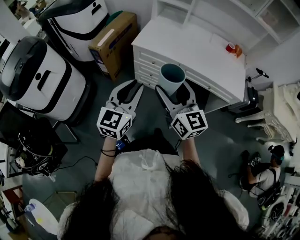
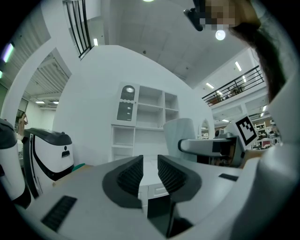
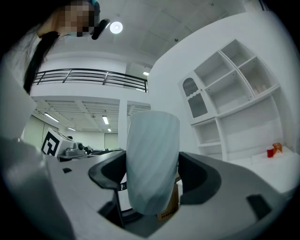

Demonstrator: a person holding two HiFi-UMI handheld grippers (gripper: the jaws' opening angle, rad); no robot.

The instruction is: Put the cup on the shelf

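Two hand-held grippers (image 1: 130, 89) (image 1: 174, 90), one pale cup (image 1: 171, 75), one shelf unit (image 1: 191, 13), one cardboard box (image 1: 115, 40)

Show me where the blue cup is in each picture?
Head view: the cup is upper middle, held by the right gripper.
Left gripper view: the cup sits right of centre, behind the right gripper's jaw.
Right gripper view: the cup is in the centre, between the jaws.
Shared landmark: the white shelf unit, at the top in the head view, centre in the left gripper view, right in the right gripper view.
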